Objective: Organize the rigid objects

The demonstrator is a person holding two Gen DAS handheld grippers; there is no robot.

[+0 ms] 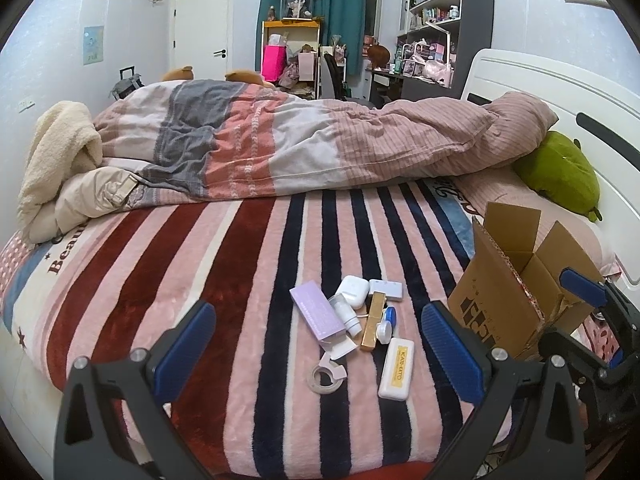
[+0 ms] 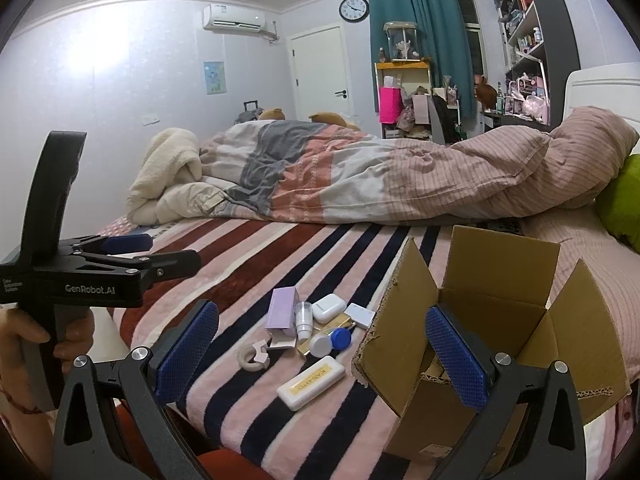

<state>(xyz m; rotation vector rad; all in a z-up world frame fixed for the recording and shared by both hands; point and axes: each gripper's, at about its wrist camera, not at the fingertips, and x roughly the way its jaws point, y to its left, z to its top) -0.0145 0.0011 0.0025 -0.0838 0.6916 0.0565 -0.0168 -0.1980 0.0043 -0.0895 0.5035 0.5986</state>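
Small rigid items heaped on the bed beside an open cardboard box, ready for packing.
Left gripper and right gripper hover with jaws apart, empty; white case lies nearest, tape roll beside it.

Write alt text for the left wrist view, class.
Open tongs hover over small items on a striped blanket: purple box, tape roll, white case. An open cardboard box stands right.
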